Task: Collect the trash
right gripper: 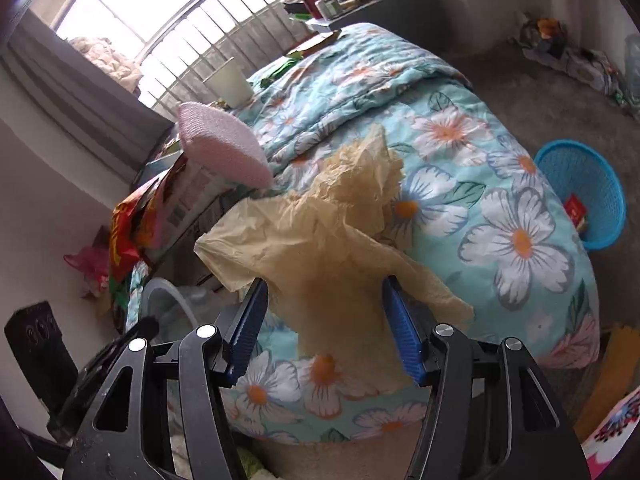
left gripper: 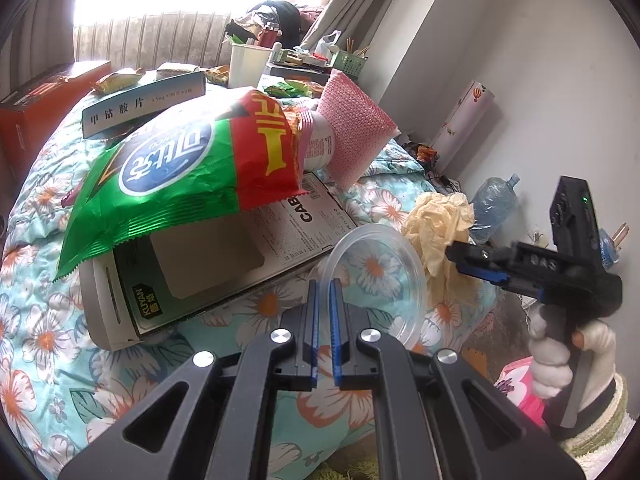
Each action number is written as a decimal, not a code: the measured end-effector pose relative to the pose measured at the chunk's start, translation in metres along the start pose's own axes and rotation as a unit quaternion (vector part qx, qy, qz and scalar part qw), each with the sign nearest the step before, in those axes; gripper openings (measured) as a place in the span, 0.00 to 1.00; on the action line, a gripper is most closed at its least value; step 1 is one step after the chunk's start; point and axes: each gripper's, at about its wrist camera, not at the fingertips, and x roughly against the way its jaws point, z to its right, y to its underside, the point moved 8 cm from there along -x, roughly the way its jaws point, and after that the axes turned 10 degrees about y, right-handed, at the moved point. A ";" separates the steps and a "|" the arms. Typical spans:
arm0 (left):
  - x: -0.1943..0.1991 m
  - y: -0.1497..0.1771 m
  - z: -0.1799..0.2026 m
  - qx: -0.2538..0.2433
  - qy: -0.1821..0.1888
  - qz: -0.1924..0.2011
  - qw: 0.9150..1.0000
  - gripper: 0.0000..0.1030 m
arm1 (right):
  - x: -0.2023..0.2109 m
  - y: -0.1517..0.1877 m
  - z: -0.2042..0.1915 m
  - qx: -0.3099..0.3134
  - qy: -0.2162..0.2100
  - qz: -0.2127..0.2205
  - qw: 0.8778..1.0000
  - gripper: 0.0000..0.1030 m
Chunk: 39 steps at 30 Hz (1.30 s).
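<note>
While the left gripper [left gripper: 324,284] holds its blue-padded jaws nearly together on the rim of a clear plastic lid [left gripper: 376,280], the right gripper [right gripper: 324,312] stands with its jaws wide apart around a crumpled tan paper wad [right gripper: 332,232]. That wad lies on the floral quilt [right gripper: 500,184] near the bed's edge, its lower folds hanging between the two blue pads [right gripper: 250,316]; whether either pad presses on the paper cannot be told, and the paper looks loose rather than pinched. Seen from the left wrist, the right gripper [left gripper: 476,262] is carried by a white-gloved hand [left gripper: 560,356] and points at the same tan paper wad [left gripper: 440,220], which sits just beside the clear lid. Further trash lies on the quilt [left gripper: 48,344]: a green and red snack bag [left gripper: 180,184] draped over a flat printed carton [left gripper: 224,264], a pink mesh sponge sleeve [left gripper: 352,132] around a white bottle [left gripper: 320,144], a long medicine box [left gripper: 144,104], an orange box [left gripper: 36,108] at the left edge and a white cup [left gripper: 246,64] further back. A blue plastic basket [right gripper: 580,196] stands on the floor beside the bed, well apart from the paper wad, with a red item [right gripper: 576,208] inside it. A crushed water bottle [left gripper: 494,200] lies against the wall beyond the bed.
</note>
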 end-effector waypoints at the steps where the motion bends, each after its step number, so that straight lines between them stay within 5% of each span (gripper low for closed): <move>1: 0.000 0.000 0.000 0.002 0.002 0.001 1.000 0.04 | -0.006 -0.007 0.001 -0.013 -0.003 -0.005 1.000 0.55; 11: -0.002 -0.001 -0.010 0.014 0.017 0.001 1.000 0.04 | -0.040 -0.037 0.001 -0.074 0.019 -0.033 0.997 0.60; 13: -0.003 -0.001 -0.012 0.016 0.017 0.002 1.000 0.04 | -0.042 -0.039 -0.001 -0.060 0.040 -0.023 0.997 0.53; 18: -0.004 -0.001 -0.013 0.015 0.014 0.006 1.000 0.05 | -0.041 -0.036 0.009 -0.028 0.096 0.002 0.995 0.11; 24: 0.007 -0.008 0.004 -0.015 -0.001 0.023 1.000 0.04 | -0.004 -0.040 0.023 -0.041 0.054 0.044 0.997 0.06; 33: 0.001 -0.058 0.090 -0.117 0.045 0.041 0.991 0.04 | 0.084 -0.050 0.110 -0.122 0.052 0.154 0.979 0.06; 39: -0.058 -0.116 0.188 -0.224 0.101 -0.005 0.969 0.04 | 0.113 -0.056 0.197 -0.215 0.066 0.198 0.954 0.06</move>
